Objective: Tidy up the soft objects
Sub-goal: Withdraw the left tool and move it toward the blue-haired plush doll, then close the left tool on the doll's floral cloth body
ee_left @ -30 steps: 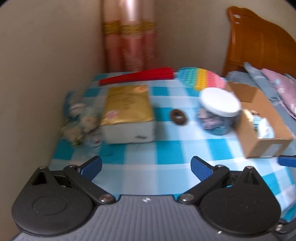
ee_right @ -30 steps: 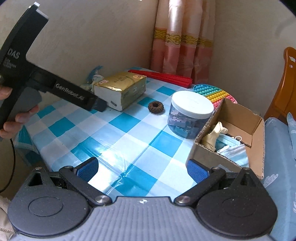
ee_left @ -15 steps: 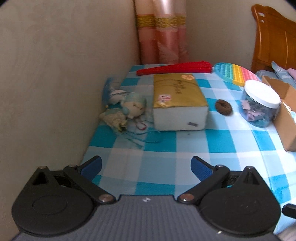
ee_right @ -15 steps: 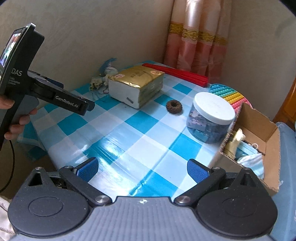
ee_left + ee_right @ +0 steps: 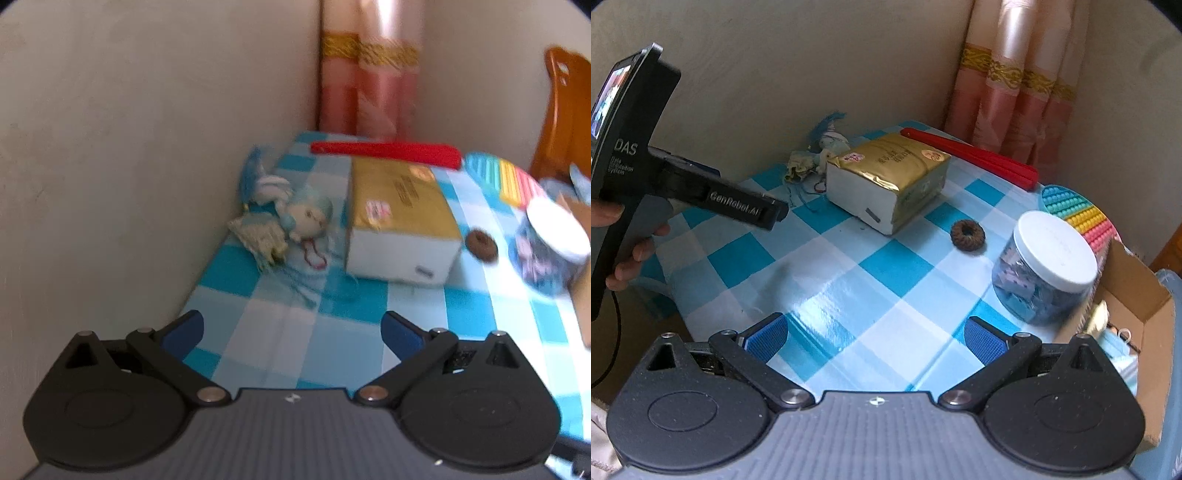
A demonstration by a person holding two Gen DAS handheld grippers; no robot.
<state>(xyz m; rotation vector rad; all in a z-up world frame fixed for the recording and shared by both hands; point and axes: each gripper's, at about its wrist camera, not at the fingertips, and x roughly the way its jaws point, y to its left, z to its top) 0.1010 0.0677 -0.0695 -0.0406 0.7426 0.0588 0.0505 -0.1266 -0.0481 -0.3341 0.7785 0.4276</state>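
Observation:
A small plush doll (image 5: 291, 218) with blue hair and a pale dress lies by the wall at the table's far left, next to a gold tissue pack (image 5: 400, 218); it also shows in the right wrist view (image 5: 816, 158). My left gripper (image 5: 291, 332) is open and empty, short of the doll above the checked tablecloth. It appears in the right wrist view (image 5: 775, 216) at the left. My right gripper (image 5: 875, 338) is open and empty over the table's near edge. A cardboard box (image 5: 1134, 295) at the right holds soft items and a face mask.
A brown hair scrunchie (image 5: 967, 236) lies mid-table. A clear jar (image 5: 1047, 266) with a white lid stands beside the box. A red folded fan (image 5: 971, 157) and a rainbow pop toy (image 5: 1078, 210) lie at the back. Walls close the left and back.
My left gripper has swung left and moved toward the doll, which now sits nearer the centre of its view. My right gripper has drifted left and slightly forward. Both stay open.

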